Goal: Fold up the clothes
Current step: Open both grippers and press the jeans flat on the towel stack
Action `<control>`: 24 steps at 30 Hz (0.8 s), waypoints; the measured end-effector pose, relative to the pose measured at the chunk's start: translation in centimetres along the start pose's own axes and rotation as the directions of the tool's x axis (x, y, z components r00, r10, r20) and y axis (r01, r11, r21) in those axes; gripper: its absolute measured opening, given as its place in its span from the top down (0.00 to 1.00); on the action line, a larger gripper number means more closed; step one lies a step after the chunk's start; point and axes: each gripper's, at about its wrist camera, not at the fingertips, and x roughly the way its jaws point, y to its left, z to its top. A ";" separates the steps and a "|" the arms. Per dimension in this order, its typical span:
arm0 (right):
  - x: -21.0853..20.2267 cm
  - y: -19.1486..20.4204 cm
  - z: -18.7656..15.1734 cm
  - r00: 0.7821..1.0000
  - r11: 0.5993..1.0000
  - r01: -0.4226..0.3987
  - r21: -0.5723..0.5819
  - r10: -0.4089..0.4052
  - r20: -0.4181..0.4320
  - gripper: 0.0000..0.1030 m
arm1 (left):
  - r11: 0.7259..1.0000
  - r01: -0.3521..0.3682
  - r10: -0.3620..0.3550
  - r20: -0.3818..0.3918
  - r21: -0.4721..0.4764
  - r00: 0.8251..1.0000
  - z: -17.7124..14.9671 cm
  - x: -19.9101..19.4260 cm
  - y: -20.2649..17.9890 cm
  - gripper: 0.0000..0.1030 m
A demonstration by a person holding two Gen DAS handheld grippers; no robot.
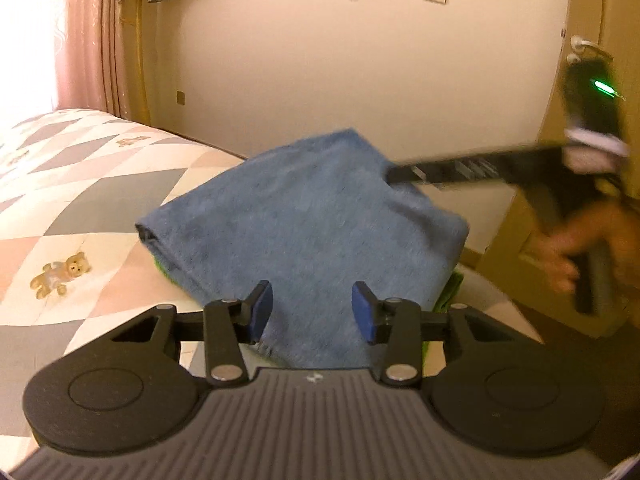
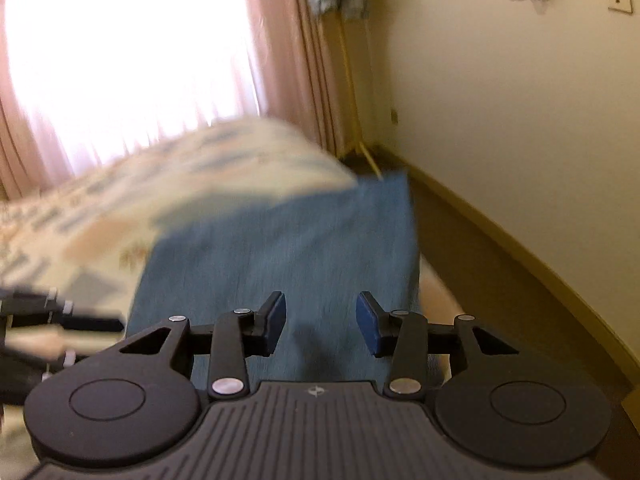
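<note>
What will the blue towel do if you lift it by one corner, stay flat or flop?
Probably flop: the blue towel looks like soft, fuzzy cloth, folded with rounded edges. Its layers would likely fall open. It seems light and unlikely to slip.

Folded towel lies on the bed, near its corner, on top of a second cloth whose edges stick out beneath it on both sides. Left gripper sits just before the towel's near edge, fingers apart with nothing between them. Right gripper comes in from the right over the towel, fingers spread. Wall behind the bed; curtain at far left.
</note>
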 end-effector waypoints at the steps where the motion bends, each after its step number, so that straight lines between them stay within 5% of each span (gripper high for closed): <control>1: 1.0 -0.4 0.9 1.000 1.000 0.002 -0.004 -0.002 0.001 0.58 | 1.000 0.005 -0.005 -0.002 -0.007 1.000 0.1 0.1 -0.2 0.64; 7: 8.3 -3.2 5.7 0.999 0.998 0.026 -0.053 -0.028 -0.030 0.61 | 1.000 -0.007 0.007 -0.052 0.006 0.999 -1.9 2.0 -2.2 0.63; 13: 15.3 -6.9 4.5 0.959 0.997 -0.008 0.071 0.028 -0.281 0.64 | 0.999 -0.042 0.043 -0.047 0.026 0.998 -1.5 2.5 -3.0 0.61; 24: 0.1 -3.7 2.0 0.996 1.000 -0.012 0.027 0.014 -0.091 0.64 | 0.995 -0.081 0.077 -0.080 -0.051 0.994 -2.2 0.2 -3.5 0.64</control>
